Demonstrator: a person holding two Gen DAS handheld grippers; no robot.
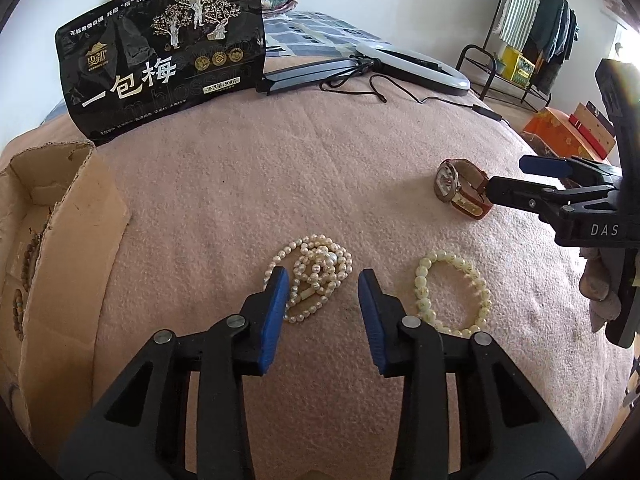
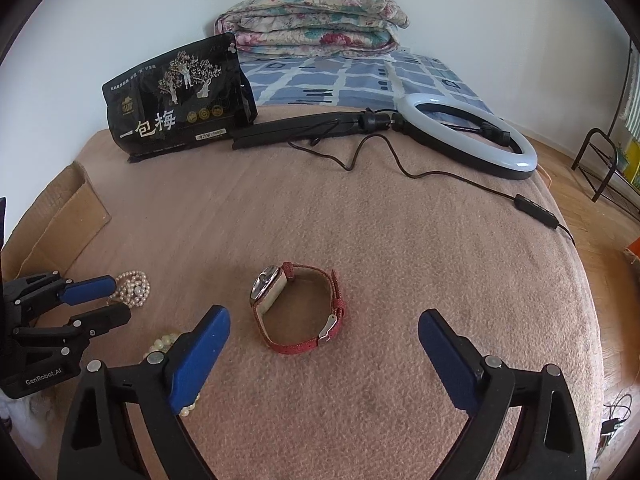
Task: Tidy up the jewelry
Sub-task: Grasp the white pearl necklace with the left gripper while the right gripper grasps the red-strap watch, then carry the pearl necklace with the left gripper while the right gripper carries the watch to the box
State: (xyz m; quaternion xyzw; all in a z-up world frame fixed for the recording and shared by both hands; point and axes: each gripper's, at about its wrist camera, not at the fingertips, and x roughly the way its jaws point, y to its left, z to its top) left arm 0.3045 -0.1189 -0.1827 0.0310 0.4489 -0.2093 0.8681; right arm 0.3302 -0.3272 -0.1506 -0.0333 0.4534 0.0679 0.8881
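Left wrist view: the left tongs [image 1: 323, 278], part open, straddle the pearl necklace [image 1: 314, 276] heaped on the bed [image 1: 280, 168]; sink lower to gather every strand. The right tongs [image 2: 324, 330] gape wide, nearing the watch [image 2: 298, 308].

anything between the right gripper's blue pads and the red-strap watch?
Nothing: right wrist view shows bare pink blanket between the right gripper and the red-strap wristwatch.

Two wrist fisheyes looked steeply down, close over a pink blanket [image 1: 320, 168], sharing the watch [image 2: 296, 308] and pearl necklace [image 1: 316, 276]
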